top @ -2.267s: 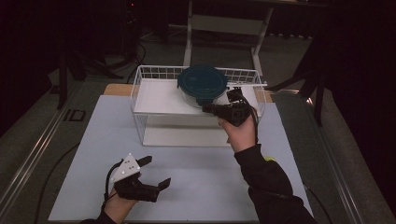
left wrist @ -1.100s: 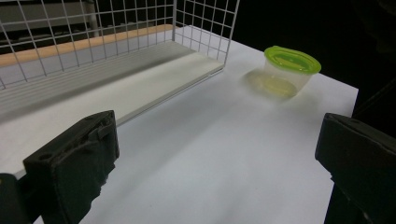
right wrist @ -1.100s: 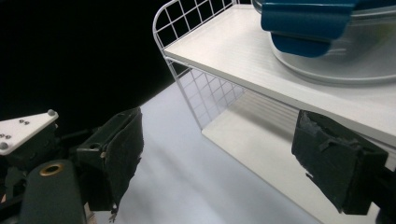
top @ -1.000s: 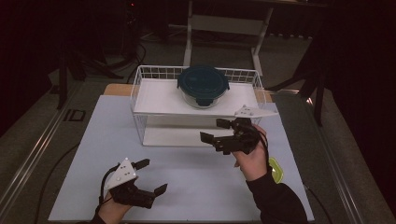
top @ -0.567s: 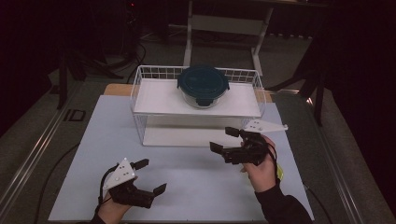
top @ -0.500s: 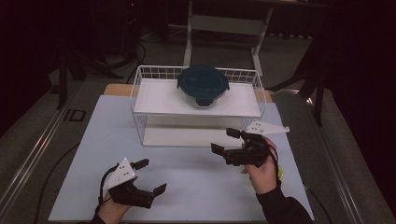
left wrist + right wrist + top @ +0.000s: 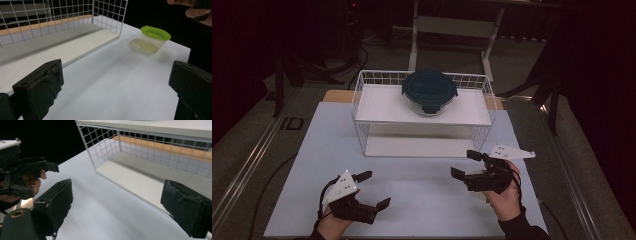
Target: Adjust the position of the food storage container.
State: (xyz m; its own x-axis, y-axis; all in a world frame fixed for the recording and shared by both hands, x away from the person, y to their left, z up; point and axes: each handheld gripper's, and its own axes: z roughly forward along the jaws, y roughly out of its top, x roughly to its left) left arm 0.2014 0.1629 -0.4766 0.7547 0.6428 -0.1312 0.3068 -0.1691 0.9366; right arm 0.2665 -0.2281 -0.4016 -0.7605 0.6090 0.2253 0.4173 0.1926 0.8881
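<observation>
Hovering over a white table [image 7: 412, 200], both grippers stand with jaws spread and empty: the left gripper [image 7: 371, 192] at seven o'clock, the right gripper [image 7: 464, 165] at four o'clock. A round glass container with a dark teal clip lid [image 7: 429, 92] sits on the upper shelf of a white wire rack [image 7: 362, 115] at twelve o'clock, well apart from both. The right gripper is nearer, the container lying at about eleven o'clock from it. A small clear plastic tub with a lime-green lid [image 7: 153, 37] stands on the table's right edge, near the right hand
</observation>
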